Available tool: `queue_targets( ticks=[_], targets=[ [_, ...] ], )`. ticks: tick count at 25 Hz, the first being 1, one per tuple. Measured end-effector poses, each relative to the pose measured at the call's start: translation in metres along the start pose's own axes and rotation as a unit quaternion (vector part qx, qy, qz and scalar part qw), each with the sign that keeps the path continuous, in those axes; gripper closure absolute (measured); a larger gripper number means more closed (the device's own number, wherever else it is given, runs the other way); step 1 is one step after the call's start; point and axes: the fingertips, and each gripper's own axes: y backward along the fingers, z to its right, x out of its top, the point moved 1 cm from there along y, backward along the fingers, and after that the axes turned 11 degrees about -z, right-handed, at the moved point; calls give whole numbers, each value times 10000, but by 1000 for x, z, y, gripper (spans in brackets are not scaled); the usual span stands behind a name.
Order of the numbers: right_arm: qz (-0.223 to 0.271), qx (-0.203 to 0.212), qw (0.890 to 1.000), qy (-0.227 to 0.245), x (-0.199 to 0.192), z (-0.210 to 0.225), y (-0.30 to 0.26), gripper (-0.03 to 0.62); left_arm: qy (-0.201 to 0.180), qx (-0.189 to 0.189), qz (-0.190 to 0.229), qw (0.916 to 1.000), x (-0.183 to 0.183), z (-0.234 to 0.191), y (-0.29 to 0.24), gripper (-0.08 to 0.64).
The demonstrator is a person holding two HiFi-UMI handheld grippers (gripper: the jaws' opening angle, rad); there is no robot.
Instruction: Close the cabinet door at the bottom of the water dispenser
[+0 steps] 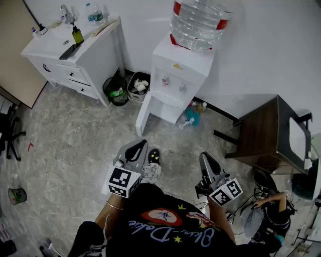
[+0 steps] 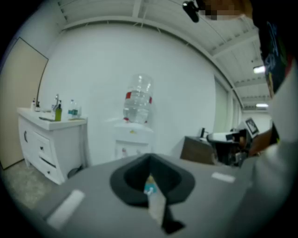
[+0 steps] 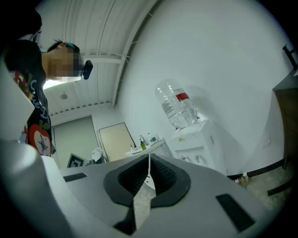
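A person stands on a grey tiled floor (image 1: 75, 135) facing a white water dispenser (image 1: 178, 75) set against the wall, with a two-jaw gripper in each hand. Well to the left of the dispenser is a white sink cabinet (image 1: 95, 55); a green bottle (image 1: 77, 35) and a clear plastic bottle (image 1: 94, 14) stand on its worktop (image 1: 50, 42). Between that cabinet and the dispenser sit a black bin (image 1: 116, 90) and, just beside it, a pale bin (image 1: 138, 86).

The dispenser carries a large upturned water jug (image 1: 198, 22). The cabinet door (image 1: 145, 114) at its bottom hangs open, swung out from the left side of its base. A few small bottles (image 1: 192, 118) stand on the floor at the right side of the base.

The left gripper (image 1: 138, 148) is held in front of the dispenser, well apart from it and roughly in line with the open door. Its own camera shows its jaws pressed together with nothing between them (image 2: 150, 160). The right gripper (image 1: 204, 159) is held in front of and to the right of the dispenser, also well apart, its jaws likewise closed and empty (image 3: 149, 160). Right of the dispenser stands a dark wooden table (image 1: 261, 133).
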Motion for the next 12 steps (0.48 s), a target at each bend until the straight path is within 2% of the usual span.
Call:
queue_targets(
  ticks=[5, 6, 8, 10, 12],
  targets=[
    [-310, 334, 9989, -121, 32, 67, -104, 575, 199, -417, -98, 9989, 36, -56, -95, 563],
    [-459, 479, 9978, -74, 33, 76, -124, 575, 238, -332, -82, 9991, 34, -70, -112, 563],
    [-779, 786, 9938, 39, 23, 87, -161, 575, 253, 66, -173, 9995, 16, -100, -137, 563],
    [-1048, 1059, 9886, 206, 5, 96, -193, 575, 273, 473, -485, 9973, -18, -130, -157, 563],
    [-1271, 1161, 9844, 356, -11, 114, -225, 575, 365, 788, -899, 9922, -55, -158, -178, 563]
  ],
)
